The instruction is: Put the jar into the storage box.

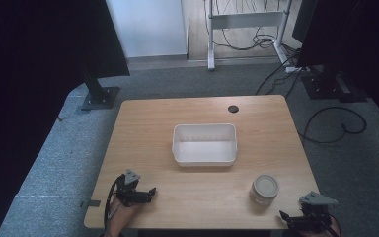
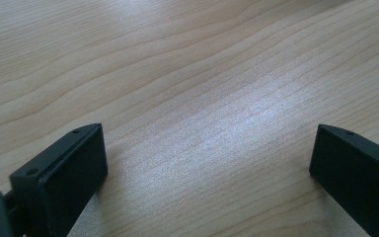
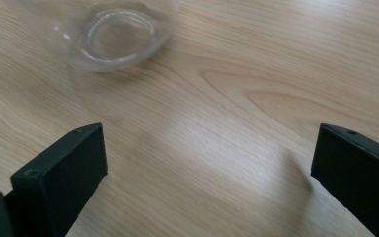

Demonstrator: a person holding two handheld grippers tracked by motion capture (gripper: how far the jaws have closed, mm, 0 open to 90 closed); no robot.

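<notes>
A white rectangular bin [image 1: 205,143] sits empty at the middle of the wooden table [image 1: 148,123]. A clear glass jar [image 1: 265,189] stands near the front right; its base shows at the top left of the right gripper view [image 3: 114,35]. My left gripper [image 1: 151,192] rests at the front left of the table, open, its jaws wide apart over bare wood [image 2: 207,163]. My right gripper [image 1: 284,217] is at the front right edge, just right of and nearer than the jar, open with nothing between its jaws [image 3: 207,168].
A round cable hole [image 1: 233,108] lies near the table's far edge. Beyond the table are grey carpet, a black stand base [image 1: 98,96] at the left, a white frame [image 1: 246,19] and loose cables [image 1: 335,128] at the right.
</notes>
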